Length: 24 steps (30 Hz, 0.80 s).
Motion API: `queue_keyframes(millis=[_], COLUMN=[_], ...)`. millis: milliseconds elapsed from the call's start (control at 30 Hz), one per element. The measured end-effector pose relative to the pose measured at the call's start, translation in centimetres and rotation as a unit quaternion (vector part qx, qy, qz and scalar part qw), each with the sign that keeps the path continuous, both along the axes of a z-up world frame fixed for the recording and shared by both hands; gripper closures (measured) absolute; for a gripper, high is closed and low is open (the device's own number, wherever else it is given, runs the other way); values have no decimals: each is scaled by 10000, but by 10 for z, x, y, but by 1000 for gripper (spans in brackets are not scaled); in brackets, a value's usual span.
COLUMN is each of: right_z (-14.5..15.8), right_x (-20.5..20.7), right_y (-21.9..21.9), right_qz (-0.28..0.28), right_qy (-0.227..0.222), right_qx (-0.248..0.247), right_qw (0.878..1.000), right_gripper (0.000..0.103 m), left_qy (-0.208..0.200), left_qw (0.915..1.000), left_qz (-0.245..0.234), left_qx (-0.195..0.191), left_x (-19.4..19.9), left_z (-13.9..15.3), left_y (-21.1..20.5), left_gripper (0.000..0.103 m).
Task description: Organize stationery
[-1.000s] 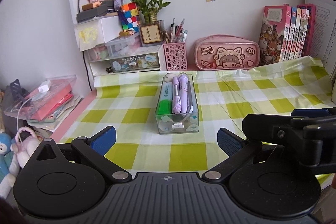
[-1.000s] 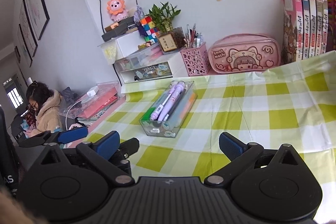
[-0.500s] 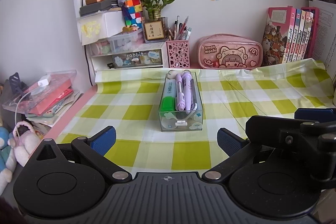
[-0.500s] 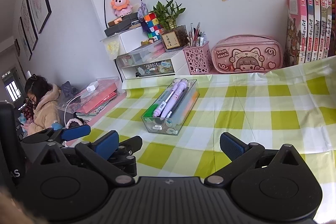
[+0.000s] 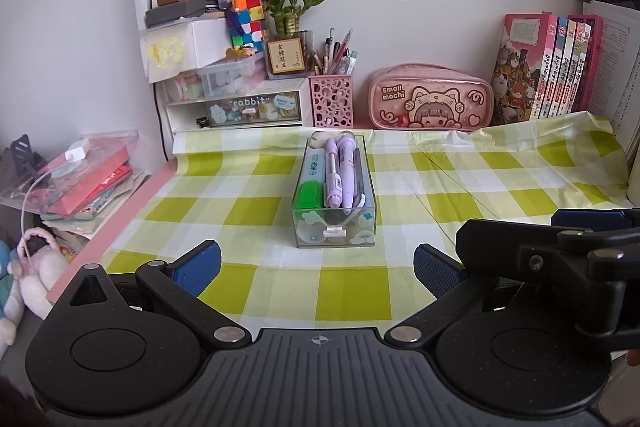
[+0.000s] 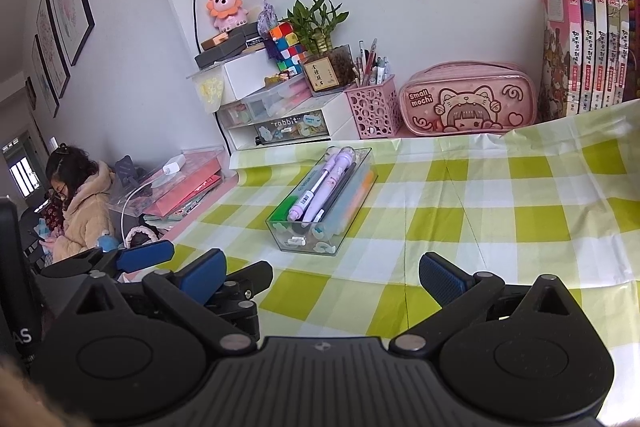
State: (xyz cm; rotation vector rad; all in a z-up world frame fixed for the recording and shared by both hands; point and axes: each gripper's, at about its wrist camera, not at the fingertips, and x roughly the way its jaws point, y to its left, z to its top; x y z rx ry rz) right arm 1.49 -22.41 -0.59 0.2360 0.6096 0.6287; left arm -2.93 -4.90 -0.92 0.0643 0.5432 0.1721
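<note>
cloth (image 5: 256,211): green-white check | pens (image 5: 340,171) in clear box (image 5: 334,231): lilac, beside green highlighter (image 5: 309,195) | pouch (image 5: 430,97) behind box: pink, cartoon print | tool pads (image 5: 434,271): blue

The left gripper (image 5: 317,267) hangs low over the near edge of a desk covered by a green-and-white checked cloth (image 5: 500,183), its blue-padded fingers (image 5: 198,267) spread wide with nothing between them, and part of the right gripper (image 5: 560,239) reaches in at the near right corner. A clear box (image 5: 335,223) sits at the middle of the cloth, lengthwise toward the back edge, holding a green highlighter (image 5: 310,183) and two purple pens (image 5: 340,175) side by side. Along the back edge stand small drawers (image 5: 240,111) at the left corner, then a pink pen cup (image 5: 332,99), a pink pencil case (image 5: 430,99), and a row of books (image 5: 548,67) toward the right corner.
</note>
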Motion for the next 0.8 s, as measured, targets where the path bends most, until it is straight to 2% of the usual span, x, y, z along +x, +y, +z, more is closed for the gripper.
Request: queue_keyframes(millis=[800], right_z=[1], right_x=[2], right_y=[-4], right_qz=[-111], right_qy=[42], right_qx=[30], right_qw=[9999], right_gripper=[5], left_qy=[-57], left_qw=[9999], left_qz=[-131], left_qx=[-21], left_x=[-2], left_z=[-1], left_y=[-5], left_gripper=[5])
